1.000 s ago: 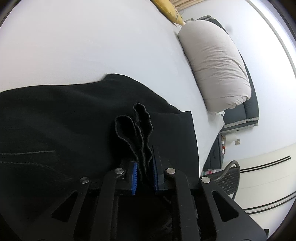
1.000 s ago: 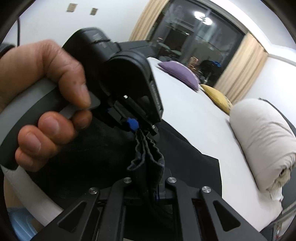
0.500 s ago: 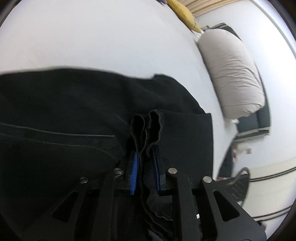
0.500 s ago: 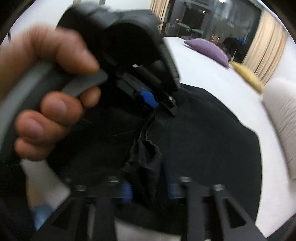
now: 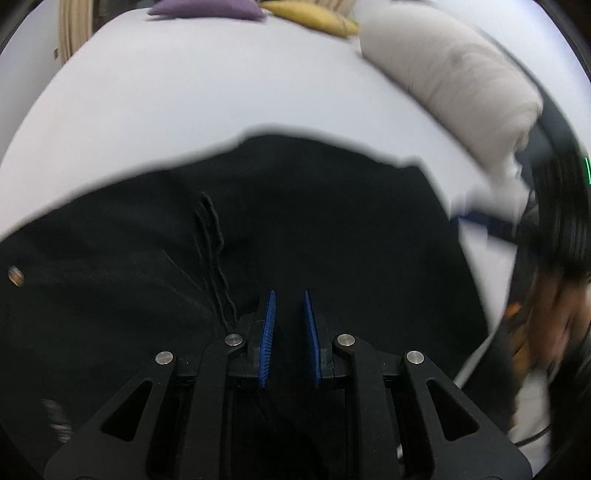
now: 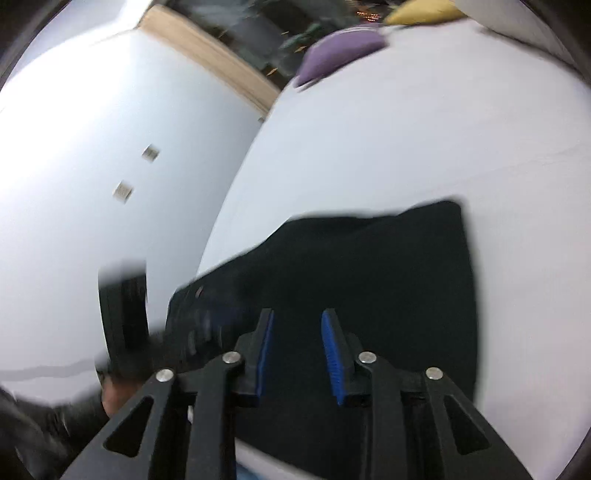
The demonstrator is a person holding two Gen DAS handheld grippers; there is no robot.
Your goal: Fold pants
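Black denim pants (image 5: 332,229) lie folded flat on the white bed (image 5: 207,107), filling the near half of the left wrist view, with a frayed hem edge left of centre and a metal rivet at the far left. Over them the left gripper (image 5: 289,325) has its blue-padded fingers (image 5: 267,332) narrowly apart with nothing pinched between them. Far on the bed sit a purple cushion (image 5: 207,9) and a yellow cushion (image 5: 314,16), and to the right a rolled beige duvet (image 5: 454,81). At the right edge a blurred hand (image 5: 546,325) shows. Seen from the right wrist, the right gripper (image 6: 297,343) is above the pants (image 6: 369,280), its fingers closing, a clear gap between them and no cloth held
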